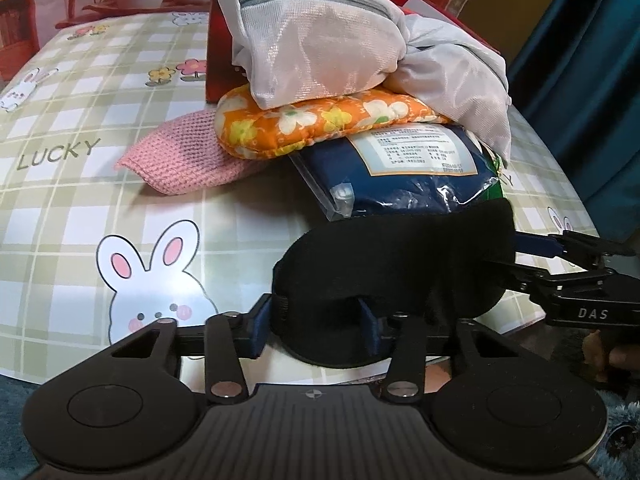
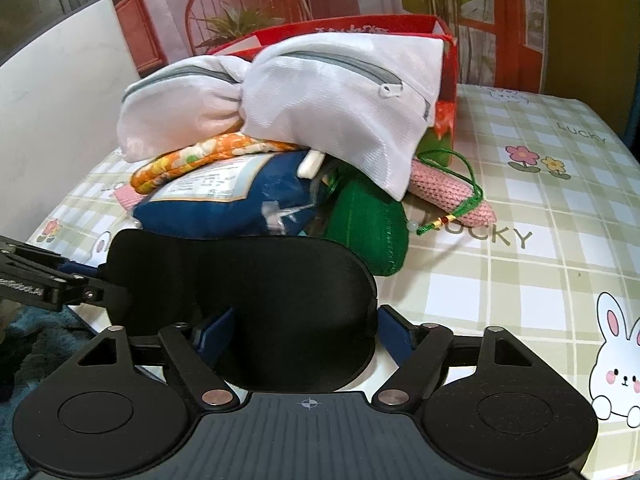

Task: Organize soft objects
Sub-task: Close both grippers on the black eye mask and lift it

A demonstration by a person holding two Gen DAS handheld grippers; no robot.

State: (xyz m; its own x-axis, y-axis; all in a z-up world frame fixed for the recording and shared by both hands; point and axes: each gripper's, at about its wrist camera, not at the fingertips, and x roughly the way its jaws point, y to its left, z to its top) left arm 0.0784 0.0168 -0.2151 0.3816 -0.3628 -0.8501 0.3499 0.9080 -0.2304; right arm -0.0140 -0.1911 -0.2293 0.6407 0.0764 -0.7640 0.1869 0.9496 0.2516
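A black padded eye mask (image 1: 392, 264) hangs just above the table's near edge, stretched between both grippers. My left gripper (image 1: 316, 324) is shut on its left lobe, blue pads against the fabric. My right gripper (image 1: 520, 258) reaches in from the right and clamps the mask's other end. In the right wrist view the eye mask (image 2: 248, 280) fills the space between the right gripper's (image 2: 306, 328) fingers, and the left gripper (image 2: 104, 280) pinches its far left end. Behind lies a pile: a white mesh zip pouch (image 1: 320, 40) on an orange floral pad (image 1: 320, 120) and a blue packaged item (image 1: 400, 168).
A pink knitted piece (image 1: 184, 156) sticks out under the pile. A green knitted pouch (image 2: 368, 224) with a tasselled cord lies at the pile's right. A red box (image 2: 360, 24) stands behind. The plaid bunny tablecloth (image 1: 120, 220) covers the table; a blue rug (image 2: 40, 340) lies below its edge.
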